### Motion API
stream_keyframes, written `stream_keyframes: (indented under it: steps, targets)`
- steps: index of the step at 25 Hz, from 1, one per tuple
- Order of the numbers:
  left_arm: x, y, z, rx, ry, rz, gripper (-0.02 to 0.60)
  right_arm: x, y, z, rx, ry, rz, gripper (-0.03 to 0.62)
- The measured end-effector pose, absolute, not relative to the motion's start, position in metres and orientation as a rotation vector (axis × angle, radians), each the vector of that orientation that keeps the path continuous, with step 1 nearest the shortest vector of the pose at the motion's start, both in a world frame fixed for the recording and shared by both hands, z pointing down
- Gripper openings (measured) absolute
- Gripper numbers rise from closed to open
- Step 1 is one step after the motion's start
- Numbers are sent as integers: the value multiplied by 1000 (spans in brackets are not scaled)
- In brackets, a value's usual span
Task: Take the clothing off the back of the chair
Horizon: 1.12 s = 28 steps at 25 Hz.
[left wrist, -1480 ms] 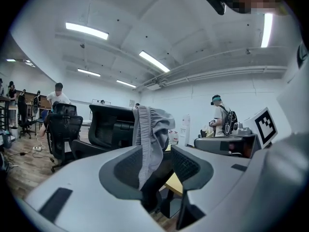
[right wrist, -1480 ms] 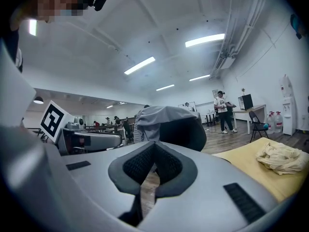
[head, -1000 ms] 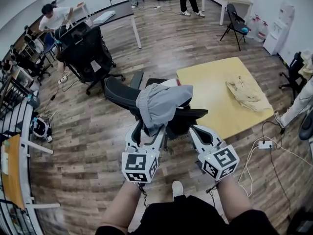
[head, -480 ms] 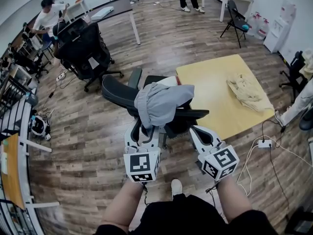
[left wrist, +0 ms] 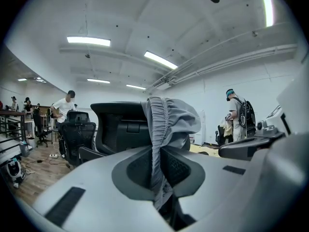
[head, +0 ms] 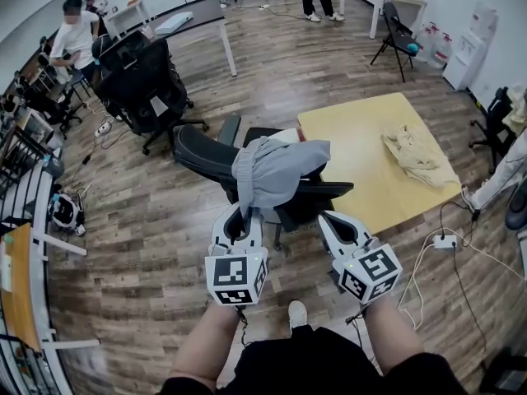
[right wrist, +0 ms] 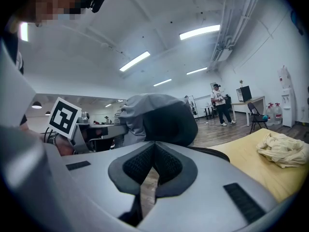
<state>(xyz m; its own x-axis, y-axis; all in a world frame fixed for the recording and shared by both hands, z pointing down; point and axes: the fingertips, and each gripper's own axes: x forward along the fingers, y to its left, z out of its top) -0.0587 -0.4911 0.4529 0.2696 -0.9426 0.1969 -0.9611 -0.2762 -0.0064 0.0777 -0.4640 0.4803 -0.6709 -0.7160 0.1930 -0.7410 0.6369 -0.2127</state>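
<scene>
A grey garment (head: pixel 276 171) hangs over the back of a black office chair (head: pixel 317 192) straight ahead of me. My left gripper (head: pixel 240 218) is at the garment's lower hanging edge, and its jaws are closing with the pads pressed on the gathered grey hem (left wrist: pixel 157 163). The cloth (left wrist: pixel 171 120) runs up from the jaws to the chair back. My right gripper (head: pixel 330 220) is just right of it, below the chair's armrest, shut with nothing between its pads (right wrist: pixel 153 164). In the right gripper view the garment (right wrist: pixel 137 112) and the chair back (right wrist: pixel 169 124) stand ahead, apart from the jaws.
A yellow table (head: pixel 362 163) stands right of the chair, with a crumpled beige cloth (head: pixel 416 159) on it. More black office chairs (head: pixel 144 85) stand at the back left near a person (head: pixel 70 35). A folding chair (head: pixel 397 35) is far right. A power strip (head: pixel 445 243) lies on the wooden floor.
The left gripper's jaws, open around the garment's hanging edge before, have come together on it. The right gripper has kept still.
</scene>
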Motion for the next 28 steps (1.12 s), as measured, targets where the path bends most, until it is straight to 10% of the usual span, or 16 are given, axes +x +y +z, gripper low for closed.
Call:
stream_keyframes:
  steps: [28]
  targets:
    - [-135, -331, 392, 2504, -1793, 134, 40, -17, -331, 428, 1181, -2820, 329, 12]
